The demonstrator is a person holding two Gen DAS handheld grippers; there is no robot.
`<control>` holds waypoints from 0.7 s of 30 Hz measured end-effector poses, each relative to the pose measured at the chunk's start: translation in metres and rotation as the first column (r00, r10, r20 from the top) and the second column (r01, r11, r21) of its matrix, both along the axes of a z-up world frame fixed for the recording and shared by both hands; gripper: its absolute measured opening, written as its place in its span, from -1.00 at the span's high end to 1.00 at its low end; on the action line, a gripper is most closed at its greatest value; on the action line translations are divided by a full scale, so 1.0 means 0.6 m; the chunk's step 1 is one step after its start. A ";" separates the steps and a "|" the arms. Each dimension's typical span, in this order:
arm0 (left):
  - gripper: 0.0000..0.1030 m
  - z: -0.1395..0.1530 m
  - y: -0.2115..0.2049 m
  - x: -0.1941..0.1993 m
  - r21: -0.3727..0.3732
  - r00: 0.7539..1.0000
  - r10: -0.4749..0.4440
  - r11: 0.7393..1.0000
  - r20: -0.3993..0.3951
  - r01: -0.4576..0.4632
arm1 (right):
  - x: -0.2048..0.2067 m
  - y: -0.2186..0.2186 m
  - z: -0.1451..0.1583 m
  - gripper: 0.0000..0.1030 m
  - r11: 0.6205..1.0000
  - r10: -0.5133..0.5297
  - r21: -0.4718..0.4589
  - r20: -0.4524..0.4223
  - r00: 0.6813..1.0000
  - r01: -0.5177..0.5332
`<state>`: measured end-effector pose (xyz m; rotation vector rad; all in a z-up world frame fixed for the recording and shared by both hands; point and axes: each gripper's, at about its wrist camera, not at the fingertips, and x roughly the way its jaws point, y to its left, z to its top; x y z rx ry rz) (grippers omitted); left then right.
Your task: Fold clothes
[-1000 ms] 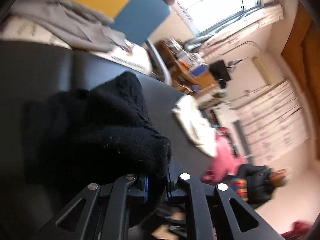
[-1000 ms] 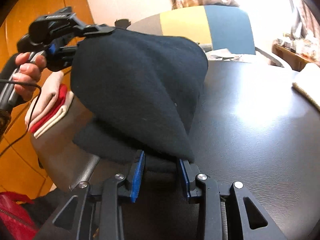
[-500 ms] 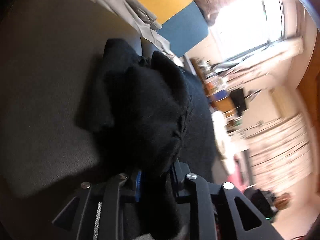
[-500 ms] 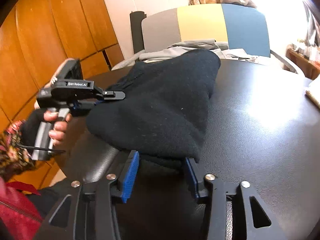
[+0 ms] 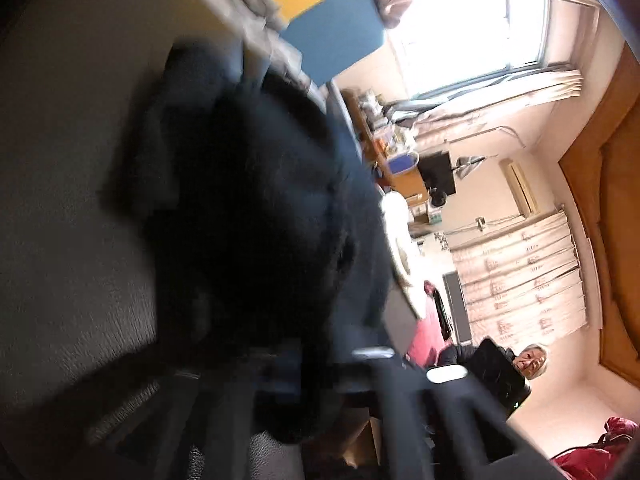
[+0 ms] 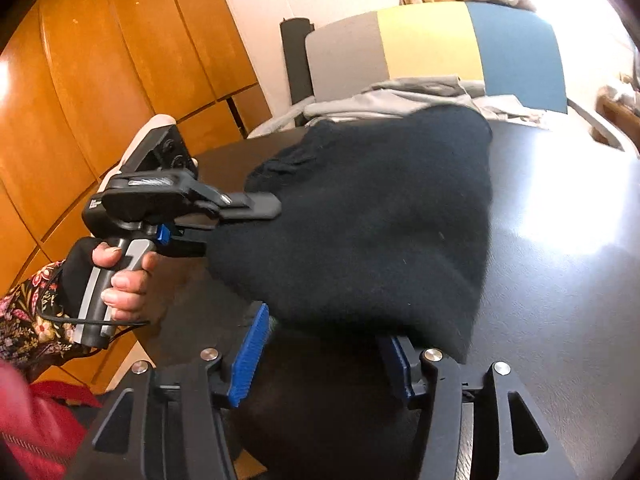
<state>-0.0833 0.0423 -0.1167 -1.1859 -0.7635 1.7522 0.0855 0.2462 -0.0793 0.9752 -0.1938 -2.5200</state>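
- Black knit sweater (image 6: 372,224) lies bunched on the dark counter (image 6: 560,280), its far end near the grey clothes (image 6: 404,98) heaped at the counter's back edge.
- Right tool (image 6: 324,354) sits at the sweater's near hem with its 2 blue-padded fingers (image 6: 250,356) spread wide; the cloth drapes over the gap and is not pinched.
- Left tool (image 6: 240,220), seen from the right wrist camera, reaches into the sweater's left edge, with 1 black finger above the cloth and 1 below.
- Whether the left tool is clamped on the fabric or loose cannot be told; its own camera is heavily blurred and filled by the dark sweater (image 5: 256,240).
- A hand (image 6: 124,280) with a floral sleeve (image 6: 28,316) grips the left tool's handle.
- A grey, yellow and blue chair back (image 6: 432,48) stands behind the counter.
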 end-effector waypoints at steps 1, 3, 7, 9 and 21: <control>0.88 0.023 -0.016 -0.007 0.011 0.999 0.028 1.000 -0.031 -0.028 | -0.003 -0.005 0.005 -0.09 1.000 0.002 -0.001 -0.009 1.000 -0.002; 0.88 0.042 -0.033 -0.018 -0.011 0.998 0.046 0.999 -0.046 -0.047 | 0.000 -0.010 0.010 -0.12 1.000 0.005 0.008 -0.024 1.000 -0.005; 0.88 0.004 -0.039 -0.018 -0.127 1.000 0.029 0.991 -0.002 -0.029 | -0.001 -0.021 -0.006 -0.12 0.999 0.024 0.042 0.009 1.000 -0.024; 0.87 -0.037 -0.043 -0.011 -0.130 0.997 0.057 0.990 0.060 -0.049 | -0.001 -0.026 -0.016 -0.13 0.998 0.019 0.067 0.031 0.999 -0.021; 0.73 -0.049 -0.077 0.000 -0.047 0.994 0.104 0.994 0.045 -0.102 | 0.037 0.010 -0.004 -0.13 0.996 0.079 0.028 0.022 0.997 -0.080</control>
